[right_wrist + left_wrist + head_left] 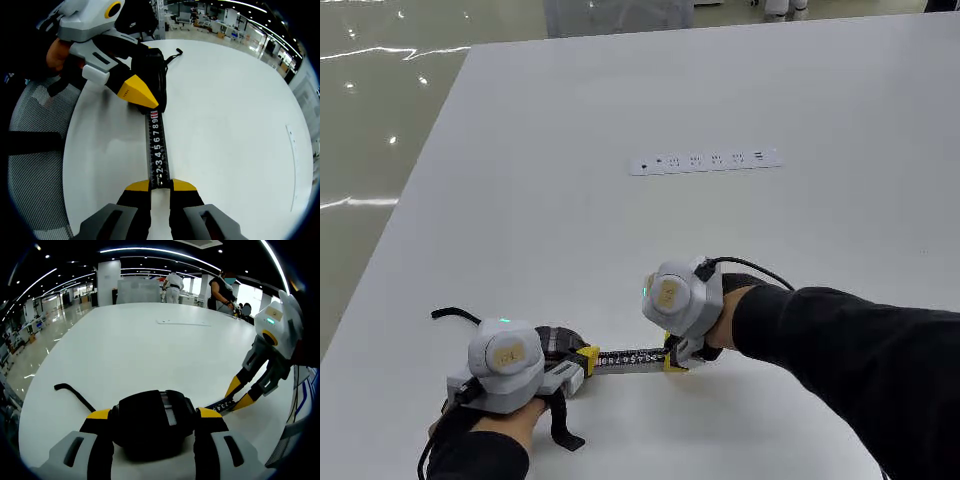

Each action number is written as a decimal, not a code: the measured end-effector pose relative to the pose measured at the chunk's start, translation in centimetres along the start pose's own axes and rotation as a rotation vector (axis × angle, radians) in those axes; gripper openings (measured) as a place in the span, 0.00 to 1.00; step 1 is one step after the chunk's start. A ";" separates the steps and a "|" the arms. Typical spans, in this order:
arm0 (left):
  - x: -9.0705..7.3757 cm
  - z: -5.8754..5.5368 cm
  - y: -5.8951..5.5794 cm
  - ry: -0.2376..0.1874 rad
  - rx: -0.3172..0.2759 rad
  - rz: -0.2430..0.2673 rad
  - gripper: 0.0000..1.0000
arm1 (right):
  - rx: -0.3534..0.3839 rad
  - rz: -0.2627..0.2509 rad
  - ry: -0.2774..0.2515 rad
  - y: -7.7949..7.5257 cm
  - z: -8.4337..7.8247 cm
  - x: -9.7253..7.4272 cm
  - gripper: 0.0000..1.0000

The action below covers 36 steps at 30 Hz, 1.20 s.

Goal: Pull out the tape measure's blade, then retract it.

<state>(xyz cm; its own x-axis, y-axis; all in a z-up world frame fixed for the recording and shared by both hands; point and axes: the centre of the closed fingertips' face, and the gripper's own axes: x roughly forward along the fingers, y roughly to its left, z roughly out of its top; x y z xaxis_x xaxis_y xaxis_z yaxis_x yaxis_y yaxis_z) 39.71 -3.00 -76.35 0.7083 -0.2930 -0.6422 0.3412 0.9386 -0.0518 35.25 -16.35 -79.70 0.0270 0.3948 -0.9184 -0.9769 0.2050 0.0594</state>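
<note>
The black tape measure case (152, 422) sits between the yellow-tipped jaws of my left gripper (154, 415), which is shut on it. The case (558, 345) lies near the table's front edge, and its black wrist strap (455, 315) trails off to the left. A short length of the black numbered blade (156, 150) runs out from the case (150, 75) across the table. My right gripper (160, 186) is shut on the blade's end. The blade (630, 357) spans the small gap between the left gripper (582, 362) and the right gripper (674, 360).
A white power strip (705, 161) lies flat further back on the white table (740, 90). The table's left edge (405, 200) drops to a glossy floor. Several people stand far off beyond the table (150, 340). A mesh chair (35, 115) is beside the table.
</note>
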 end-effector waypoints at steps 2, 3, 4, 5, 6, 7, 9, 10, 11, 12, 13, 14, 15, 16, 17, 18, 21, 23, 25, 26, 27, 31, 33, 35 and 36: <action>0.0 0.0 0.0 0.000 -0.001 0.001 0.60 | 0.000 0.002 -0.001 0.0 0.1 0.0 0.08; 0.0 0.0 0.0 0.000 0.000 0.000 0.60 | 0.006 0.003 -0.004 0.0 0.1 0.1 0.08; 0.0 0.0 0.0 -0.001 0.001 -0.001 0.60 | 0.007 0.002 -0.004 0.0 0.1 0.1 0.08; 0.0 0.0 0.0 -0.001 0.000 -0.002 0.60 | 0.009 -0.001 -0.006 0.0 0.2 0.1 0.08; 0.0 0.0 0.0 0.000 0.000 -0.003 0.60 | 0.011 -0.003 -0.008 0.0 0.2 0.1 0.08; 0.0 0.0 0.0 0.000 0.000 -0.003 0.60 | 0.010 -0.005 -0.010 0.1 0.2 0.1 0.08; 0.0 0.0 0.0 0.001 0.000 -0.003 0.60 | 0.009 -0.004 -0.011 0.1 0.2 0.1 0.08; 0.0 0.0 0.0 0.000 0.000 -0.004 0.60 | 0.007 -0.004 -0.011 0.1 0.3 0.1 0.08; 0.0 0.0 0.0 0.000 0.000 -0.004 0.60 | 0.003 -0.006 -0.012 0.1 0.3 0.1 0.08; 0.0 0.0 0.0 0.000 0.000 -0.004 0.60 | -0.005 -0.008 -0.013 0.1 0.4 0.1 0.08; 0.0 0.0 0.0 -0.001 0.000 -0.003 0.60 | -0.005 -0.008 -0.014 0.1 0.4 0.1 0.08; 0.0 0.0 0.0 -0.002 0.000 -0.004 0.60 | 0.000 -0.008 -0.015 0.1 0.4 0.1 0.08; 0.0 0.0 0.0 -0.002 0.000 -0.004 0.60 | 0.002 -0.007 -0.016 0.1 0.5 0.1 0.08; 0.0 0.0 0.0 -0.002 0.000 -0.004 0.60 | 0.001 -0.007 -0.016 0.1 0.5 0.2 0.08; 0.0 0.0 0.0 -0.001 0.000 -0.005 0.60 | 0.000 -0.007 -0.015 0.1 0.5 0.2 0.08; 0.0 0.0 0.0 -0.001 0.000 -0.005 0.60 | 0.001 -0.007 -0.014 0.1 0.5 0.2 0.08; 0.0 0.0 0.0 -0.001 -0.002 -0.005 0.60 | 0.001 -0.008 -0.011 0.1 0.6 0.2 0.08; 0.0 0.0 0.0 -0.001 -0.002 -0.006 0.60 | 0.001 -0.009 -0.010 0.1 0.6 0.2 0.08; -0.1 0.0 0.0 -0.002 -0.002 -0.007 0.60 | 0.002 -0.009 -0.010 0.1 0.6 0.2 0.08; 0.0 0.0 -0.1 -0.002 -0.003 -0.007 0.60 | 0.003 -0.009 -0.011 0.1 0.6 0.2 0.08; 0.0 0.0 -0.1 -0.002 -0.003 -0.007 0.60 | 0.006 -0.009 -0.012 0.1 0.6 0.2 0.08; 0.0 0.0 -0.1 -0.001 -0.005 -0.010 0.60 | 0.001 -0.009 -0.011 0.1 0.7 0.2 0.09; 0.0 0.0 -0.1 -0.001 -0.007 -0.011 0.59 | 0.003 -0.008 -0.014 0.1 0.8 0.2 0.08; 0.0 0.0 -0.1 0.000 -0.008 -0.014 0.59 | 0.003 -0.008 -0.015 0.1 0.8 0.2 0.08; 0.0 0.0 -0.1 0.001 -0.009 -0.015 0.59 | 0.003 -0.007 -0.015 0.1 0.8 0.2 0.08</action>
<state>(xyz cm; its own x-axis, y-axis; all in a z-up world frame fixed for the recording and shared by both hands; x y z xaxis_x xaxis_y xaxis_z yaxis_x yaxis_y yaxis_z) 39.68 -3.05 -76.32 0.7024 -0.3069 -0.6422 0.3463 0.9356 -0.0683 35.33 -15.54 -79.60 0.0374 0.4064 -0.9129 -0.9760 0.2109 0.0539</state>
